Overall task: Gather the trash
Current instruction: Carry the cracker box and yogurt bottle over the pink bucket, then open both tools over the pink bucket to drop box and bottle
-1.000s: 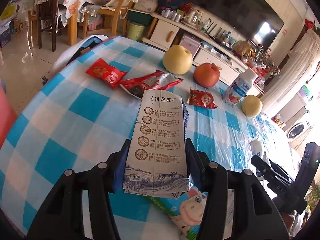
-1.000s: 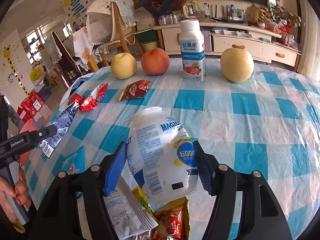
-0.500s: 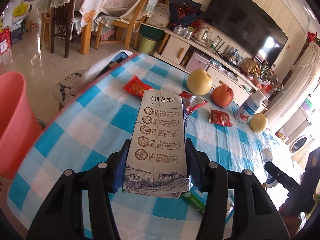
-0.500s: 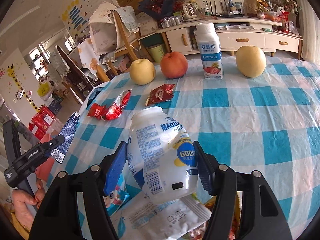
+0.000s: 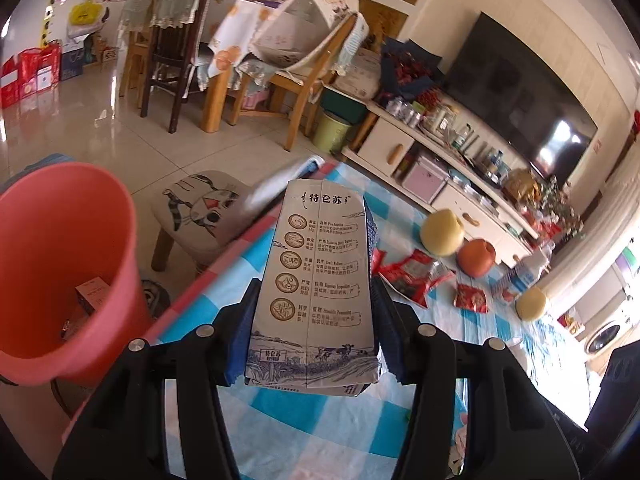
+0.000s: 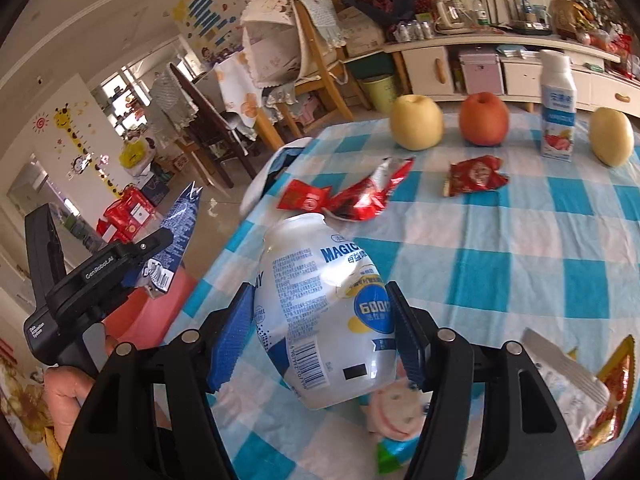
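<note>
My left gripper is shut on a flattened grey milk carton, held above the table's left edge. A pink bucket with scraps inside stands on the floor to the left, below it. My right gripper is shut on a white plastic yogurt bottle, lifted over the checked tablecloth. In the right wrist view the left gripper hangs beyond the table edge with the milk carton, a hand around its handle. Red snack wrappers lie on the cloth.
Two pears, an apple and a standing white drink bottle line the table's far side. More wrappers lie near the front right. A cat-print stool stands by the bucket. Chairs and a TV cabinet are beyond.
My left gripper has swung left off the table with the carton, bringing the pink bucket into view. My right gripper has drifted left with the bottle still held.
</note>
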Demonstrator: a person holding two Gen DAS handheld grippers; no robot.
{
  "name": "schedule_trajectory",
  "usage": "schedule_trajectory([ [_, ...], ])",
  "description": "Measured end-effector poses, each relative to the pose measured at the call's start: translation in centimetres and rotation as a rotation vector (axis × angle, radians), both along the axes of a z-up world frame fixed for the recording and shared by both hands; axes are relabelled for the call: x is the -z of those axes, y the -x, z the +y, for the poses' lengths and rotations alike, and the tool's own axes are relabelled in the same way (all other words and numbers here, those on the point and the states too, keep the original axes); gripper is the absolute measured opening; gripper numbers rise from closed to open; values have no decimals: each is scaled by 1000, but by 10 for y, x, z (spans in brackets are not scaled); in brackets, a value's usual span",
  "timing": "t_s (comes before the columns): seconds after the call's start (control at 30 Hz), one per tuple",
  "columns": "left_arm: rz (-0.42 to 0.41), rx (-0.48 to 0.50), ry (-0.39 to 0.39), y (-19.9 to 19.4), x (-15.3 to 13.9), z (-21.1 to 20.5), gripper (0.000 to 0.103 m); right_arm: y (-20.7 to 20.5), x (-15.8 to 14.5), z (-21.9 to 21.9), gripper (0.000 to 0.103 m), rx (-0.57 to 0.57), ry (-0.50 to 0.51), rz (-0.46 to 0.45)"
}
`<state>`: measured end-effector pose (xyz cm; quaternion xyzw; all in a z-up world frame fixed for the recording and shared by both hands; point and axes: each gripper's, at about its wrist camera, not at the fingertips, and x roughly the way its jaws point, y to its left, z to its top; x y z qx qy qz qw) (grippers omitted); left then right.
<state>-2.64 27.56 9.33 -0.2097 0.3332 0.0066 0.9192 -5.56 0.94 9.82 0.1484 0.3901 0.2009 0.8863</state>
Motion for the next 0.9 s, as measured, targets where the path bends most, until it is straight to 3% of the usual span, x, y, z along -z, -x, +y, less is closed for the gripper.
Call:
schedule_trajectory([
  [0.53,1,-431,98,22,2,162,55,-29,-32,231,66,-360,6,-68],
  [0.73,26,-584,178,37,14,218,55,-41,-22,291,66,-438,2,-52],
  [0.9,50,-646,235,44,25,241,55,-53,4,320,68,-467,9,6],
])
